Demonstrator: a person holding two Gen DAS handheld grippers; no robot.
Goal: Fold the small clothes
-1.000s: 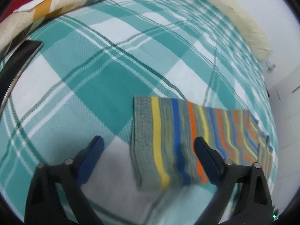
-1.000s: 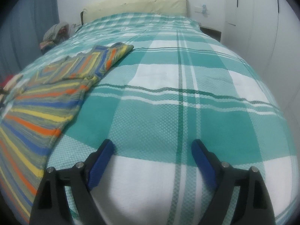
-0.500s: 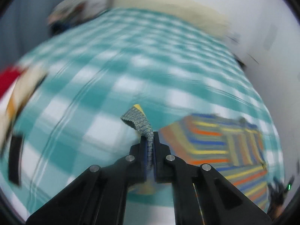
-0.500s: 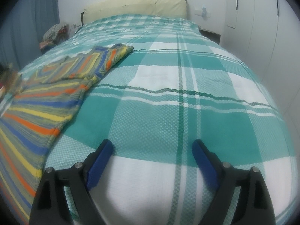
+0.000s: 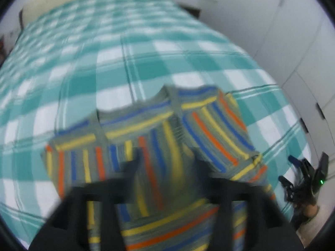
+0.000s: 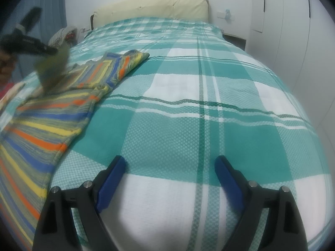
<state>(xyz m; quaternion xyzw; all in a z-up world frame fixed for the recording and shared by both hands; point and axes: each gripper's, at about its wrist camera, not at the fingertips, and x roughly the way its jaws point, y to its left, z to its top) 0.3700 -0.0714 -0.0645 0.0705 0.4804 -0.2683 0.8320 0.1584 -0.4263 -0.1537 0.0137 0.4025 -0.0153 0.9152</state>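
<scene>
Bed (image 6: 209, 96): teal-and-white checked cover fills both views; cream headboard (image 6: 150, 6) at far end.
Wardrobe (image 6: 293, 21): white doors along the right side of the bed.
Striped garment (image 5: 167, 129): grey knit with yellow, blue and orange stripes, lying on the near left part of the bed, partly folded over itself; a sleeve end points toward the far end.
Left hand-held gripper (image 5: 167, 161): blurred, above the striped garment; jaws have just been opening and stand apart, nothing pressed between them.
Right hand-held gripper (image 6: 169, 177): over bare cover, right of the garment; jaws wide apart, holding nothing.
</scene>
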